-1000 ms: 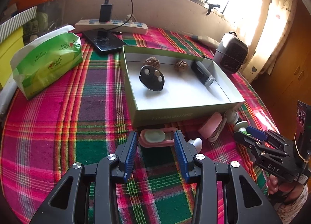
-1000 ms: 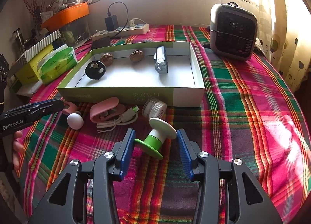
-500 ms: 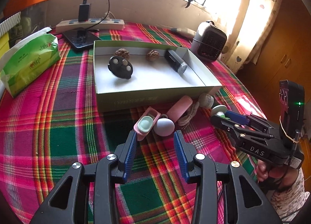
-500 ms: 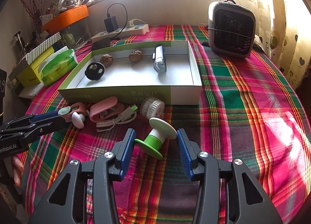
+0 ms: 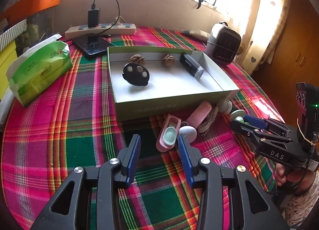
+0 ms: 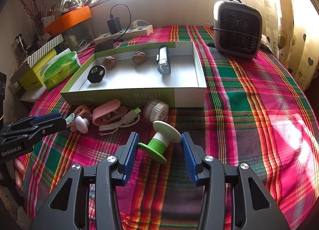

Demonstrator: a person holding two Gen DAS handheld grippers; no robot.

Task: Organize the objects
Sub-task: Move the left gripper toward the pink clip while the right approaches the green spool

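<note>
We held the left gripper (image 5: pixel 159 142) with jaws wide and nothing between the pads; the pink case (image 5: pixel 167 133) lay just ahead of the tips, slightly toward the right jaw, with the white egg (image 5: pixel 188 132) touching it beyond the right tip. Our right gripper (image 6: pixel 159 142) also stood wide, its jaws flanking the tilted green-and-white spool (image 6: pixel 160 141) without clamping it. Farther ahead of both sat the box (image 6: pixel 127 95), holding two walnuts (image 6: pixel 109 62), a black disc (image 6: pixel 96 74) and a small light (image 6: pixel 163 63). The cable (image 6: pixel 119 122) and white cap (image 6: pixel 156 109) lay between spool and box.
</note>
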